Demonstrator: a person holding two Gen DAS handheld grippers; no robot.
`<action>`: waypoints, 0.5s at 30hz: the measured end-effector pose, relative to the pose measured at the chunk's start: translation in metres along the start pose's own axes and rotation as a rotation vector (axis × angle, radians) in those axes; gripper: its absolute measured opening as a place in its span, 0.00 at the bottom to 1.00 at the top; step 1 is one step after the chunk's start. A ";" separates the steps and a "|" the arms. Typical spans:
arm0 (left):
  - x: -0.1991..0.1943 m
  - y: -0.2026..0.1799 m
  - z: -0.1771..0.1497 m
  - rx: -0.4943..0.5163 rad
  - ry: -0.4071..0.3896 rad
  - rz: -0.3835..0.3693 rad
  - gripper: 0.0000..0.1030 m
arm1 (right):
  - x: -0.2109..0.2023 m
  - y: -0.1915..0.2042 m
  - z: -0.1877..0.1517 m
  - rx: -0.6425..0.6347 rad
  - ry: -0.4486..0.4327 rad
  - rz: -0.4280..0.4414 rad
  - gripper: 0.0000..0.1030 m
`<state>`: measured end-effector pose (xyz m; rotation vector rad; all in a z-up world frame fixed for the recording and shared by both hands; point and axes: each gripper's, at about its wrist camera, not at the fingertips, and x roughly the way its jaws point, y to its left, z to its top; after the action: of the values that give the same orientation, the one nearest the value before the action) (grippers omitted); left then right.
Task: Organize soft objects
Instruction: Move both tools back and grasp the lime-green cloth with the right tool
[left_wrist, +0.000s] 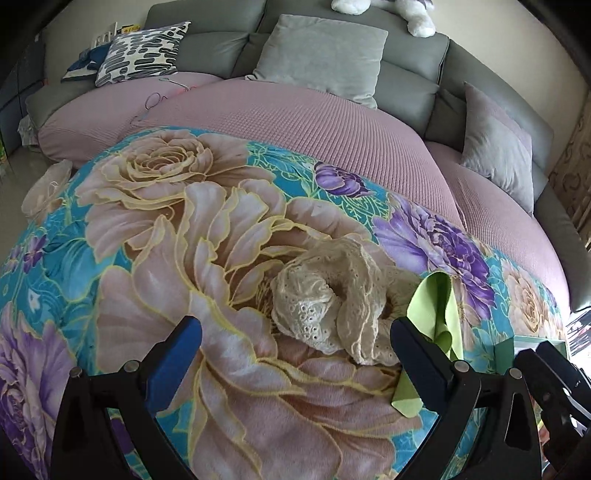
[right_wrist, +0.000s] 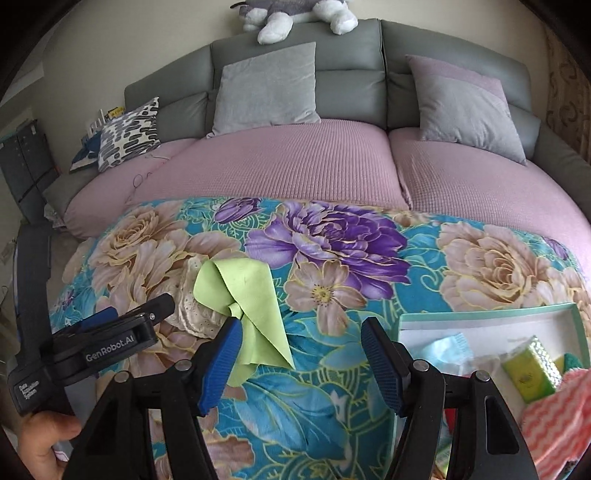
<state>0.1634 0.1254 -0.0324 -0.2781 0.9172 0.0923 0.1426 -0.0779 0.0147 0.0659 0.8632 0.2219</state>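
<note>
Left wrist view: the left gripper (left_wrist: 295, 343) stands wide and empty above the floral blanket (left_wrist: 177, 229), its jaws framing the crumpled lace cloth (left_wrist: 332, 299), which lies just ahead at 12 o'clock (probably its next pick). A green cloth (left_wrist: 437, 306) sits touching the lace at 3 o'clock, partly behind the right-hand finger.

Right wrist view: the right gripper (right_wrist: 301, 354) is also wide, with nothing between the jaws. The green cloth (right_wrist: 251, 295) lies at 11 o'clock, beside the left-hand finger; the lace (right_wrist: 192, 306) is beyond it, at 10 o'clock. The box (right_wrist: 491, 315) at 3 o'clock already holds soft items, so it looks like the collecting place.
</note>
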 end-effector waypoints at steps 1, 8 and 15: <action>0.002 0.000 0.000 0.001 0.002 -0.002 0.99 | 0.005 0.001 0.001 0.002 0.003 0.003 0.69; 0.017 -0.004 0.002 -0.011 0.005 -0.034 0.98 | 0.025 0.006 0.008 -0.011 0.019 0.006 0.69; 0.029 -0.012 0.001 0.012 0.025 -0.057 0.74 | 0.044 0.010 0.013 -0.018 0.038 0.026 0.69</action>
<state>0.1842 0.1133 -0.0530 -0.2942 0.9335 0.0311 0.1786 -0.0578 -0.0084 0.0570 0.8984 0.2561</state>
